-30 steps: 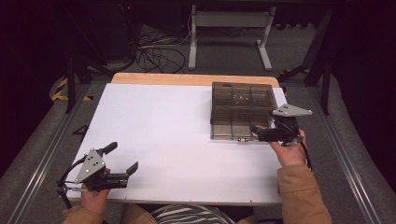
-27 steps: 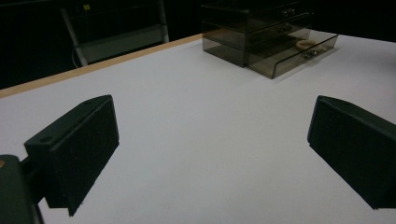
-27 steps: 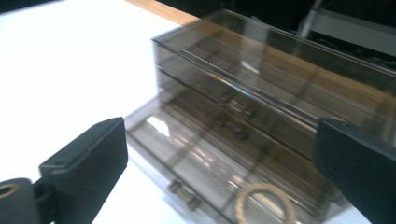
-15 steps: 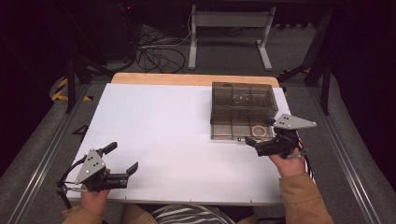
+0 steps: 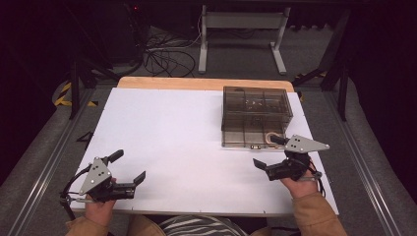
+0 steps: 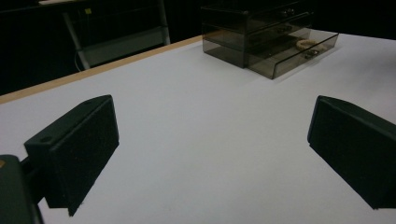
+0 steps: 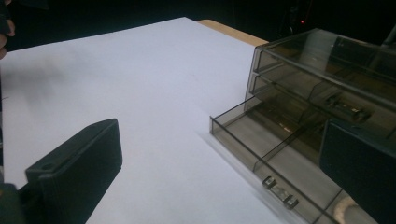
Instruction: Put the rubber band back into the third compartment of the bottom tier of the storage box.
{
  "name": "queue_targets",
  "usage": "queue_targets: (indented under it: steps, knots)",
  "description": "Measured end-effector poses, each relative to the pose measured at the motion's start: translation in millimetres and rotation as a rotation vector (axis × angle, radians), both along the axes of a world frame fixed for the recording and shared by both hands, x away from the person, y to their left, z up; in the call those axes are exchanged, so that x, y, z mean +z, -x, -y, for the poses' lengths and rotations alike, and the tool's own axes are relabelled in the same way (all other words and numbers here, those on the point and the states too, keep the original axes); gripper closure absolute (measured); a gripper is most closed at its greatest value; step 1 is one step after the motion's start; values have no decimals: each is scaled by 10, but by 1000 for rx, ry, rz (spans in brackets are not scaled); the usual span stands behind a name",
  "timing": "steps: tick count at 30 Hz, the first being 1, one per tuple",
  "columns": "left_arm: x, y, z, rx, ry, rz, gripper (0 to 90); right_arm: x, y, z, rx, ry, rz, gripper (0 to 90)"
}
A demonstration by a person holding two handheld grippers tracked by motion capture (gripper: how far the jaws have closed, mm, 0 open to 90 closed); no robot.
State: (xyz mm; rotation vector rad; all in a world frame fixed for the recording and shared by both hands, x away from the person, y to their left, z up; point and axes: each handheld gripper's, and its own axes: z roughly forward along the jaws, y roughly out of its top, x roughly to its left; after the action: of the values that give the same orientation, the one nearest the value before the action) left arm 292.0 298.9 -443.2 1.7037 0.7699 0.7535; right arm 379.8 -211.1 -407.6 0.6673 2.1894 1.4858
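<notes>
White table top [image 5: 187, 128] bare across left and centre, open passage. Sole obstacle: smoky drawer box [image 5: 255, 105] at far right, bottom drawer [image 7: 280, 158] pulled out toward right gripper [image 5: 269, 156].

1. No text, label, brand name or number can be read anywhere in these views.
2. The smoked drawer box [image 5: 255, 117] bears no legible marking on its top or on its drawer fronts, seen from above or in either gripper view.
3. The white table top [image 5: 172, 132] carries no print.
4. The grey plate on each gripper shows small holes, no lettering.
5. The one sign-like mark is a strip of yellow-and-black hazard striping [image 5: 64, 94] on the floor at the table's far left; it has no words.
</notes>
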Motion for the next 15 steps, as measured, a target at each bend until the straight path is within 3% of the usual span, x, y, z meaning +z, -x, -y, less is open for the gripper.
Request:
queue_targets:
  steps: [7,15]
  knots:
    - [-1,3,3,4,1,4,27,-176,32,43,11,-18,-21,0]
    - [-9,6,2,11,-9,6,26,-381,88,62,18,4,-25,0]
